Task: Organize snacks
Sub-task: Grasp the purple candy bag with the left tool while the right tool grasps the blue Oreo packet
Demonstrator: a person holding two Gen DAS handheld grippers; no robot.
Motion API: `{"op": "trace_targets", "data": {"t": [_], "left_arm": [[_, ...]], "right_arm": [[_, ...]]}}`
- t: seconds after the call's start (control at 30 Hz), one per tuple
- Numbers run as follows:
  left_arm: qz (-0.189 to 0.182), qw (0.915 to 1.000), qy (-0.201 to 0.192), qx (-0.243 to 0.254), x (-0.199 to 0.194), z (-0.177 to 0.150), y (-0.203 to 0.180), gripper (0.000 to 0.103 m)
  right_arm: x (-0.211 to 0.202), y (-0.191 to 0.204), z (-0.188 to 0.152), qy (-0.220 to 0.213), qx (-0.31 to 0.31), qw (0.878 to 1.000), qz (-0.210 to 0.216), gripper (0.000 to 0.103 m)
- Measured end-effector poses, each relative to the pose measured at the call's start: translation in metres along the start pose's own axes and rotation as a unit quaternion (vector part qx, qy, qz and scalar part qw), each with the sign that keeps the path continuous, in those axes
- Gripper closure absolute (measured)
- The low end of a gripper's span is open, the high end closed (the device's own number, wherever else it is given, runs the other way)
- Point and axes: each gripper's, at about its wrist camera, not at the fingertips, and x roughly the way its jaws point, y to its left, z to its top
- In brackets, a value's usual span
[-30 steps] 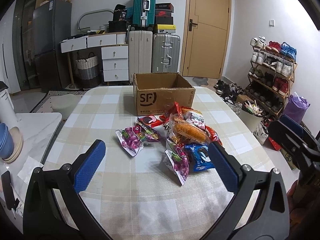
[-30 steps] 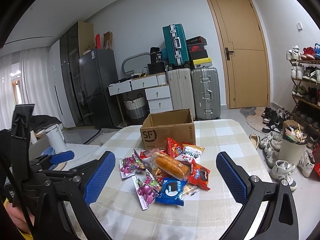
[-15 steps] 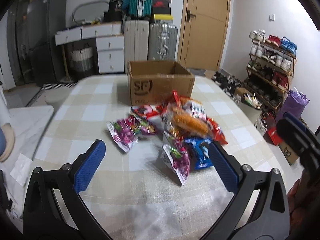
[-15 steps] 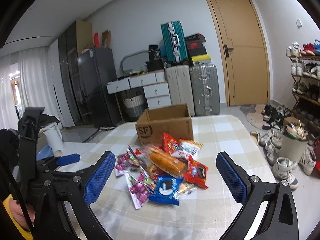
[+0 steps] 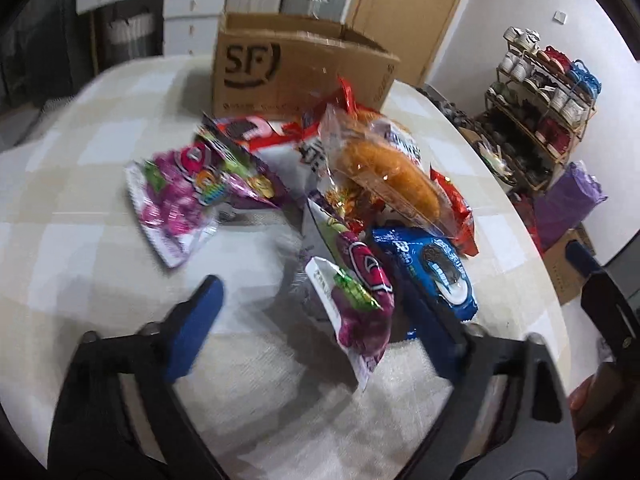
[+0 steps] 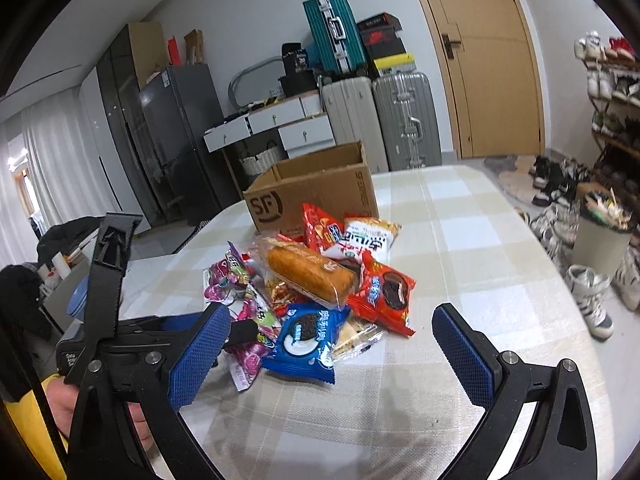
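A pile of snack packets lies on the checked table (image 5: 80, 208) in front of an open cardboard SF box (image 5: 296, 68). Nearest me are a purple grape-candy packet (image 5: 356, 300), a blue Oreo packet (image 5: 436, 268) and a bread roll in clear wrap (image 5: 388, 172). My left gripper (image 5: 312, 320) is open, low over the table, its jaws either side of the purple packet's near end. My right gripper (image 6: 332, 348) is open and empty, just short of the blue Oreo packet (image 6: 308, 332). The box (image 6: 316, 196) stands behind the pile.
A second purple packet (image 5: 172, 204) lies left of the pile. A red Oreo packet (image 6: 384, 292) lies at the pile's right. A shoe rack (image 5: 544, 108) and a purple bag (image 5: 568, 204) stand beyond the table's right edge. Suitcases (image 6: 376, 112) and a door are behind.
My left gripper has moved forward and down to the pile, so the purple packet now lies between its jaws. My right gripper has moved closer to the blue Oreo packet. Both stay open.
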Motion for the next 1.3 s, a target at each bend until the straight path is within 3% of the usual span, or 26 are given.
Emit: {"op": "trace_targets", "data": {"t": [0.03,0.1,0.37,0.6,0.73,0.87,0.97,1.07,1.3], "left_arm": [[-0.013,0.9998,0.01,-0.005,0.008,0.001,0.002,0.03],[-0.037,0.999,0.022,-0.008,0.019,0.001,0.005,0.055],[-0.068,0.9975,0.016,-0.015,0.041,0.004,0.018,0.073],[-0.079,0.9967,-0.004,-0.017,0.034,0.007,0.029,0.074],[-0.081,0.9961,-0.024,-0.023,0.011,0.009,0.044,0.074],[-0.08,0.9953,-0.044,-0.031,-0.015,0.003,0.061,0.074],[-0.077,0.9946,-0.062,-0.033,-0.04,-0.003,0.07,0.074],[-0.077,0.9938,-0.072,-0.034,-0.054,-0.009,0.076,0.074],[-0.075,0.9928,-0.086,-0.035,-0.077,-0.014,0.081,0.074]], "right_arm": [[0.004,-0.001,-0.001,0.003,0.002,1.0,0.001,0.0],[0.013,-0.004,-0.001,0.015,0.005,1.0,0.005,0.0],[0.047,-0.002,-0.003,0.074,0.024,0.996,0.031,0.0],[0.079,0.021,-0.003,0.121,-0.008,0.992,0.02,0.0],[0.097,0.036,-0.003,0.138,-0.035,0.99,0.0,0.001],[0.112,0.042,-0.008,0.165,-0.047,0.985,-0.018,0.027],[0.118,0.046,-0.011,0.17,-0.063,0.983,-0.035,0.033],[0.119,0.051,-0.014,0.174,-0.078,0.981,-0.047,0.055],[0.106,0.047,-0.014,0.165,-0.057,0.985,-0.018,0.057]]}}
